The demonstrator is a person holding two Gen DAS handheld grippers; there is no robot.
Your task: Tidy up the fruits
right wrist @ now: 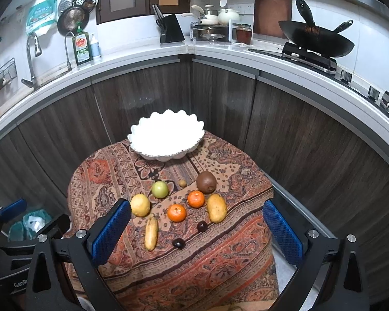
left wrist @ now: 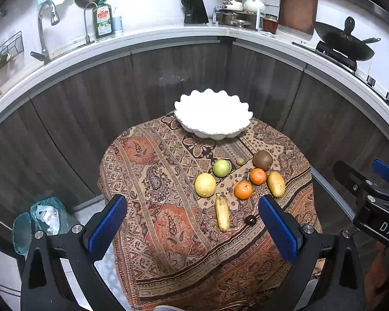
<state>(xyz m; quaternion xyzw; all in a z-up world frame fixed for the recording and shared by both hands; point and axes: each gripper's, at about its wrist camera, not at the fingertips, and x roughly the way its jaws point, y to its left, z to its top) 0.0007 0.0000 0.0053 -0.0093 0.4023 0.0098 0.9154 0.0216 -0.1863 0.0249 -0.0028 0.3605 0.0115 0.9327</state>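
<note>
both grippers, left gripper (left wrist: 192,223) and right gripper (right wrist: 197,230), gape wide and hold nothing, fruits lying mid-frame below the white bowl (right wrist: 166,140).

You have open cloth on the left half of the bench (right wrist: 96,181), so a gripper can pass there unhindered. The white bowl (right wrist: 166,137) sits at the far edge with bare cloth in front of it. The fruit crowds the right half: the banana (right wrist: 151,234), two oranges (right wrist: 177,212) and the mango (right wrist: 216,208) lie close together, with narrow gaps between them. Two dark plums (right wrist: 179,243) sit nearest you, apart from the rest. The near edge is free.
</note>
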